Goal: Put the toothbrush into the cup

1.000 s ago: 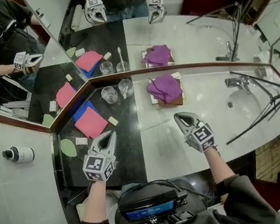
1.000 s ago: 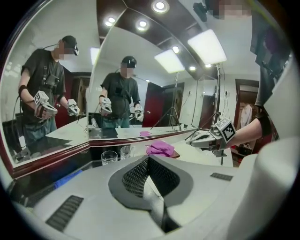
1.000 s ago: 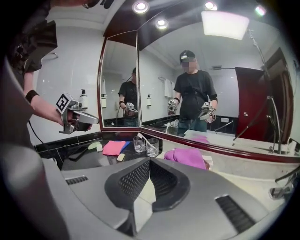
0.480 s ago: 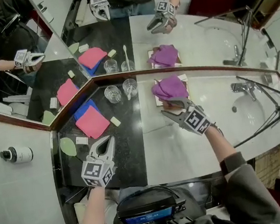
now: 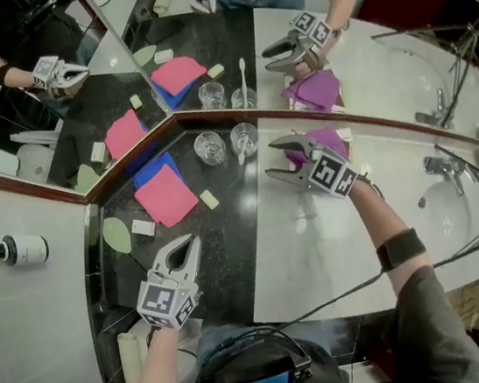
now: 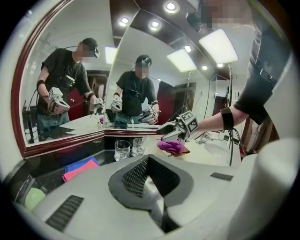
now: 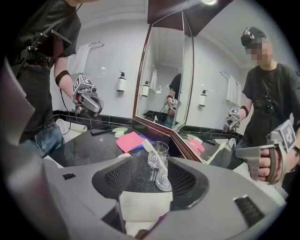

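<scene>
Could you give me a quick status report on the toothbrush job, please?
Left claw shut, empty. Right claw just opened, gripping nothing. White plastic toothbrush stands in the nearer clear glass cup, ahead of right claw. Nothing in the way.

Bright cloths on the counter (image 5: 302, 257).
Pink cloth (image 5: 161, 197) overlaps a blue cloth (image 5: 148, 169) on the black side; purple cloth (image 5: 334, 137) sits by the mirror (image 5: 114, 53), faucet (image 5: 442, 168) beyond.

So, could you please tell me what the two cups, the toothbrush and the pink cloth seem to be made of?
Left cup and right cup: probably clear glass, since they are see-through with bright glints and thick bases.
Toothbrush: white plastic by its look, smooth and fairly matte.
Pink cloth: soft fabric, dull, lying flat; the exact fibre is unclear.
</scene>
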A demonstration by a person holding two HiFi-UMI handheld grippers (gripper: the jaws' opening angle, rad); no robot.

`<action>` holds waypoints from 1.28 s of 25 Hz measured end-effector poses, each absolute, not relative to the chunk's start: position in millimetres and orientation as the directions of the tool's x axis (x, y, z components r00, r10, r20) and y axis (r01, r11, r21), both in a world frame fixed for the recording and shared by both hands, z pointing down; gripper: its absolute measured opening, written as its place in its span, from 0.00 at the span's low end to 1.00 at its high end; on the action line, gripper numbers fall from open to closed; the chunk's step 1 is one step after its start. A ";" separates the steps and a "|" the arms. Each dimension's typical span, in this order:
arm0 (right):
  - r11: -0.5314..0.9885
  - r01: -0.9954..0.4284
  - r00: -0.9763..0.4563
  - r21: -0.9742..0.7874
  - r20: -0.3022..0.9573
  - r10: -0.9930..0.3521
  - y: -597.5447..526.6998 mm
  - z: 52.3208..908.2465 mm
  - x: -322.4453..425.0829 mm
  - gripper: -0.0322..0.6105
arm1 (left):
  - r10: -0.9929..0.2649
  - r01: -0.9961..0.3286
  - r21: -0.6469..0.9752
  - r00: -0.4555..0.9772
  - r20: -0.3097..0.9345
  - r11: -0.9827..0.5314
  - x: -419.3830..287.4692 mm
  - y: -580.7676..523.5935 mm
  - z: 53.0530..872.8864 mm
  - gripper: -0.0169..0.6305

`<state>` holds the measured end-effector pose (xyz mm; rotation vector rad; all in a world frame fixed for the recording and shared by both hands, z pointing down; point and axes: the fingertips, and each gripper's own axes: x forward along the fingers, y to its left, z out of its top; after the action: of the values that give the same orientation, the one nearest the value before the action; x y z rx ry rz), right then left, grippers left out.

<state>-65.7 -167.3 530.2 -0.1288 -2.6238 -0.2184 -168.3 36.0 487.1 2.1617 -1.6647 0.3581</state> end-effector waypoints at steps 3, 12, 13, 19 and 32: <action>0.975 0.177 -0.868 0.134 0.489 0.090 -169.3 542.9 -83.8 0.45 | -0.872 -0.967 0.154 0.251 0.419 -0.204 -167.3 35.4 493.8 0.03; 0.964 0.226 -0.873 0.143 0.468 0.135 -180.1 565.2 -119.9 0.45 | -0.871 -0.969 0.175 0.236 0.431 -0.176 -161.3 27.8 518.9 0.03; 0.963 0.226 -0.873 0.144 0.468 0.135 -181.1 567.7 -122.1 0.44 | -0.868 -0.969 0.175 0.236 0.438 -0.175 -160.9 26.8 520.3 0.03; 0.960 0.226 -0.879 0.165 0.460 0.128 -185.6 572.9 -133.1 0.38 | -0.852 -0.969 0.171 0.239 0.466 -0.178 -158.6 24.9 528.3 0.03; 0.968 0.199 -0.905 0.153 0.408 0.122 -191.8 568.6 -150.1 0.16 | -0.841 -0.970 0.176 0.235 0.487 -0.169 -163.2 22.6 540.3 0.03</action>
<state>-150.1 -191.8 568.6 -0.2303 -2.7124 -0.2677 -163.2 22.6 540.3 2.0684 -1.6573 0.3859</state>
